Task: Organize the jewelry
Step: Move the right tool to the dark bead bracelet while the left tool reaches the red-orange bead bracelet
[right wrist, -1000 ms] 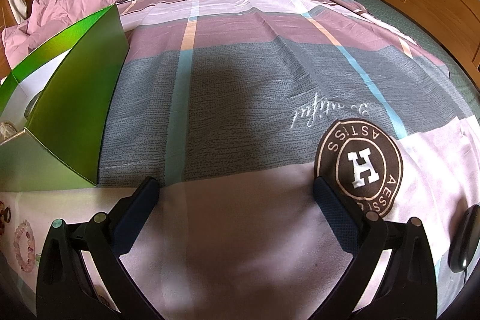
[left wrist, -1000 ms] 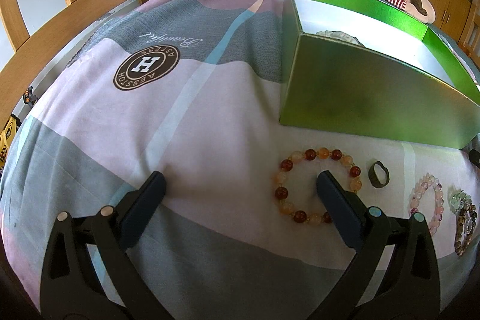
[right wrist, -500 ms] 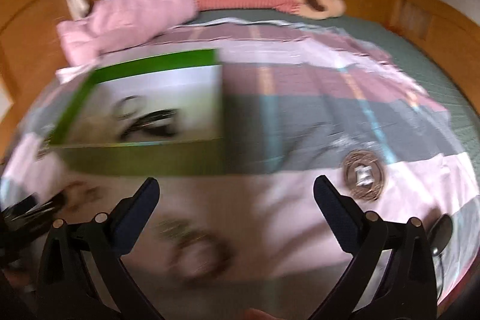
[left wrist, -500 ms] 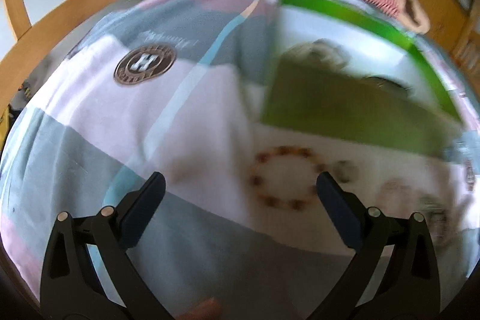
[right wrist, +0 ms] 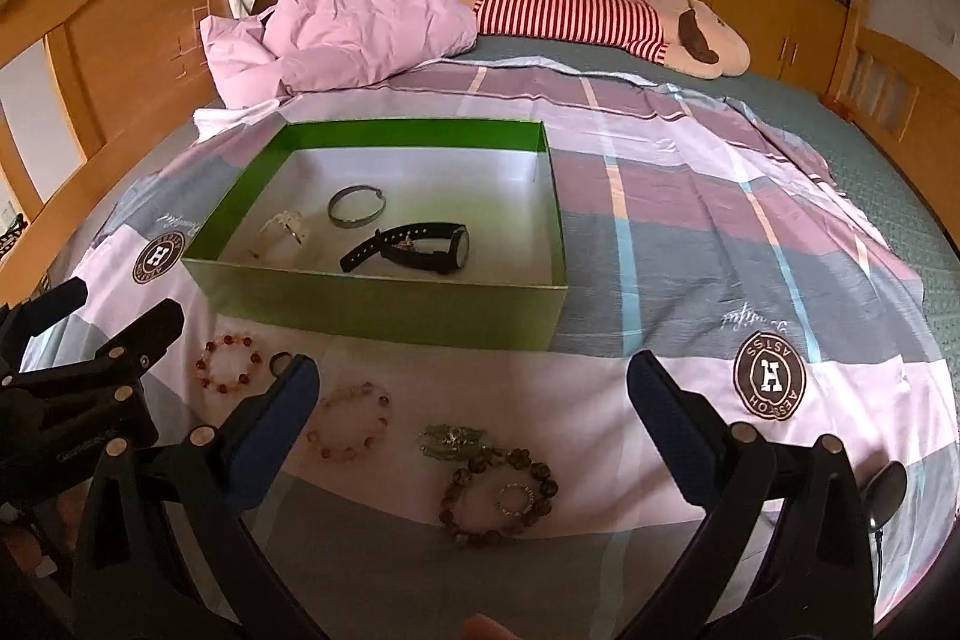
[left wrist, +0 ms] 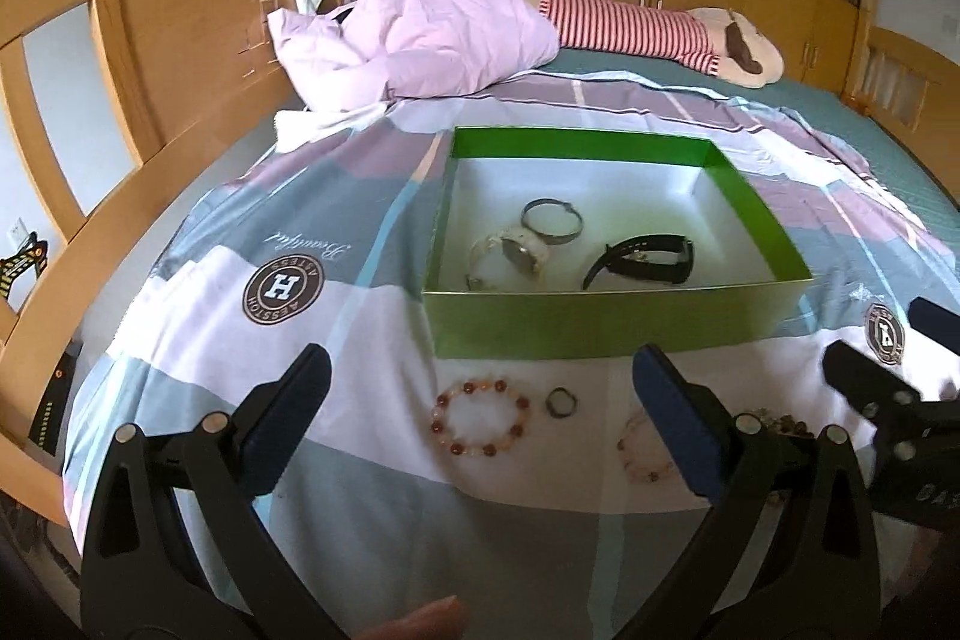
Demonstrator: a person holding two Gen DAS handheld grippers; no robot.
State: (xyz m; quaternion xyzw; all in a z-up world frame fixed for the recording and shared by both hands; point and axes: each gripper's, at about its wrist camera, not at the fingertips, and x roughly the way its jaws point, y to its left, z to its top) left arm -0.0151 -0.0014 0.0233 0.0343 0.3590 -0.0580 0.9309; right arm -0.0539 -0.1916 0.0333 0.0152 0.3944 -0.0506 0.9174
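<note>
A green open box [left wrist: 612, 331] [right wrist: 384, 307] sits on the bed. It holds a black watch [left wrist: 648, 259] [right wrist: 420, 244], a metal bangle [left wrist: 552, 220] and a white watch [left wrist: 510, 253]. In front of it lie a red-orange bead bracelet [left wrist: 480, 386] [right wrist: 231, 339], a small ring [left wrist: 549, 403], a pink bead bracelet [right wrist: 354, 388], a green pendant [right wrist: 453, 439] and a dark bead bracelet [right wrist: 543, 469]. My left gripper [left wrist: 480, 364] hovers open above the red-orange bracelet. To its right, my right gripper [right wrist: 474, 373] stands open over the pendant. Neither holds anything.
A pink quilt [left wrist: 420, 34] and a striped plush toy [right wrist: 576, 19] lie at the far end of the bed. Wooden bed rails [left wrist: 120, 148] run along the left. A dark rounded object [right wrist: 888, 490] sits at the near right edge.
Both grippers have lifted up and back from the bed. The whole box and its contents now show, and each gripper appears in the other's view. Both have stayed open.
</note>
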